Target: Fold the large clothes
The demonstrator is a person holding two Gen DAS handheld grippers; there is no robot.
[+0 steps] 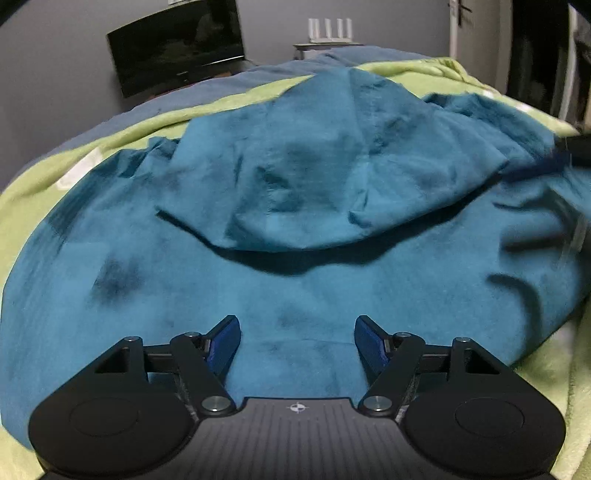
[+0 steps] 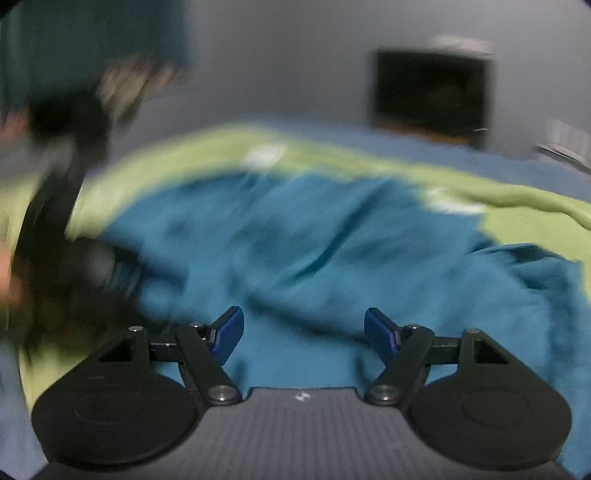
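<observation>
A large teal fleece garment (image 1: 295,266) lies spread on a bed, its upper part folded down over the body as a flap (image 1: 314,177). My left gripper (image 1: 297,328) hovers over the near part of the cloth, open, with only flat fabric showing between the blue pads (image 1: 225,339). In the blurred right wrist view the same teal garment (image 2: 332,258) lies rumpled. My right gripper (image 2: 303,325) is open above it, nothing pinched between its pads (image 2: 380,332). A dark blurred shape at the left (image 2: 66,266) looks like the other gripper with a hand.
A green blanket (image 1: 44,199) lies under the garment, over blue bedding (image 1: 236,83). A dark screen (image 1: 177,44) stands against the grey wall behind the bed, with a white router (image 1: 330,31) beside it. A dark doorway or cabinet (image 1: 543,48) is at the right.
</observation>
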